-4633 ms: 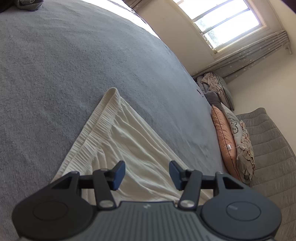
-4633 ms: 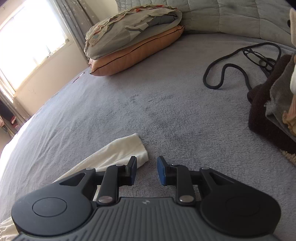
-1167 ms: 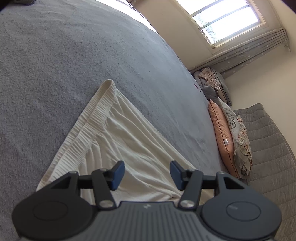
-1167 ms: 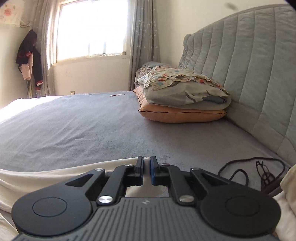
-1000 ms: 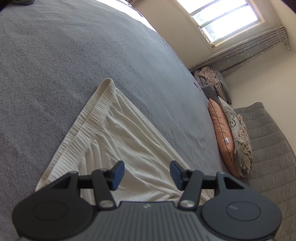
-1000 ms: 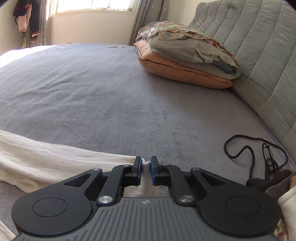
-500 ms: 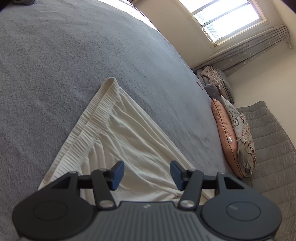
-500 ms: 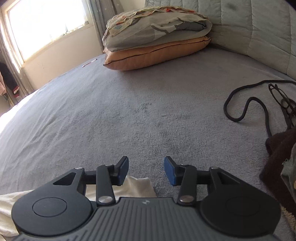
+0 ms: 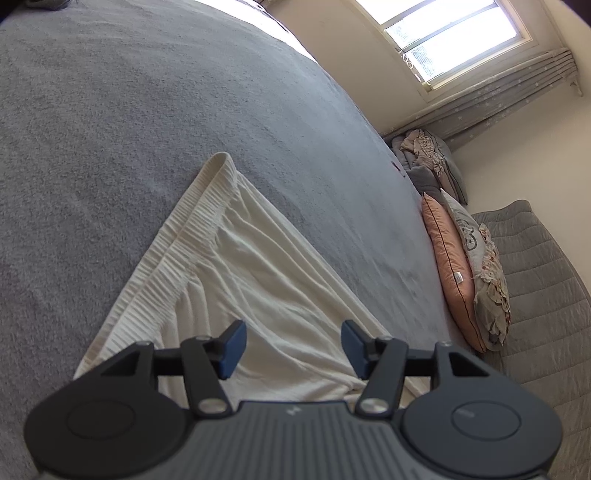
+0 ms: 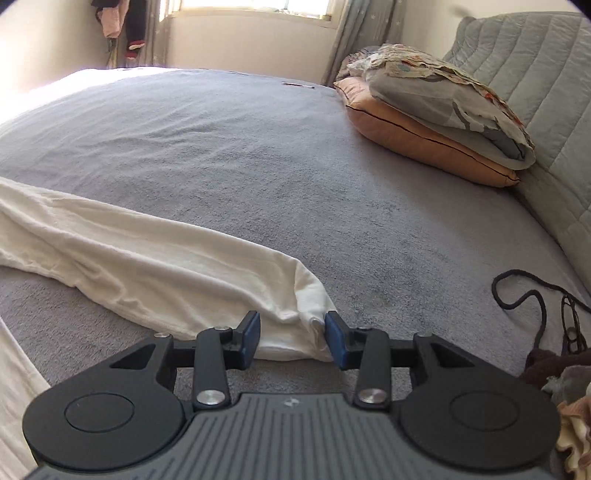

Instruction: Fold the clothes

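Note:
Cream trousers [image 9: 236,266] lie flat on the grey bed, their ribbed waistband [image 9: 173,243] running up to the left in the left wrist view. My left gripper [image 9: 290,347] hovers open above the cloth just below the waistband, holding nothing. One trouser leg [image 10: 147,258] stretches from the left in the right wrist view, and its hem end [image 10: 306,325] sits between the blue pads of my right gripper [image 10: 291,334]. The right jaws stand open around the hem without pinching it.
The grey bedspread [image 10: 258,155] spreads far ahead. Stacked pillows [image 10: 436,122] lean on the quilted headboard [image 10: 535,74] at the right. A black cord with glasses [image 10: 546,310] and a dark clothes pile [image 10: 554,373] lie at the near right. A window [image 9: 454,33] lights the room.
My right gripper held the leg hem shut a second ago, opened, and now stands open around the hem again after swinging left. The left gripper has barely shifted.

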{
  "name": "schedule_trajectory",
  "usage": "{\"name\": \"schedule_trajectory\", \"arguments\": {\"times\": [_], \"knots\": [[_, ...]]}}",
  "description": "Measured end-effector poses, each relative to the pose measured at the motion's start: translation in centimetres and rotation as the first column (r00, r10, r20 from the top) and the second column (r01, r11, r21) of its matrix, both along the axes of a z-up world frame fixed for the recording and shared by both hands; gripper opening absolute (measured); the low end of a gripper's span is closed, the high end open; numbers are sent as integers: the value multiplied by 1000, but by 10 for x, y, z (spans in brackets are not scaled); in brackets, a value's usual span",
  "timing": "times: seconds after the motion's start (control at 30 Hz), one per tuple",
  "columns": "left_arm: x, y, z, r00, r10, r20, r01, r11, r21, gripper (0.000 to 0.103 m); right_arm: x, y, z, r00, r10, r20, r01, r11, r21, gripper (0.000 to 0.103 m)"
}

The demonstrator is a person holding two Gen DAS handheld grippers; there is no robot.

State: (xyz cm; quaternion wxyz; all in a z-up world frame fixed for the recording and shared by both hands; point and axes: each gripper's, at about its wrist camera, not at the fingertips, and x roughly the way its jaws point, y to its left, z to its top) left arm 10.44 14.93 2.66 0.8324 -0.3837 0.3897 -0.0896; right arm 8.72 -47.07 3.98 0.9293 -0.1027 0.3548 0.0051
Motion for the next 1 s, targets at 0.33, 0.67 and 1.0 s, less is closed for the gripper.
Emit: {"name": "schedule_trajectory", "arguments": {"times": [0.33,0.67,1.0], "knots": [[0,-3,-1,1000,-5,-4,5,1000,8,59,-11,-66,20,979,-198,51,155,882,445,45],[1,-3,-3,1000,-5,-10,5,1000,14,59,22,-75,-5,971,-226,-76,232,815,530,16],[0,-4,-4,1000,-9,-10,9,1000,16,60,14,-68,9,980,-201,-3,181,877,445,12]]}}
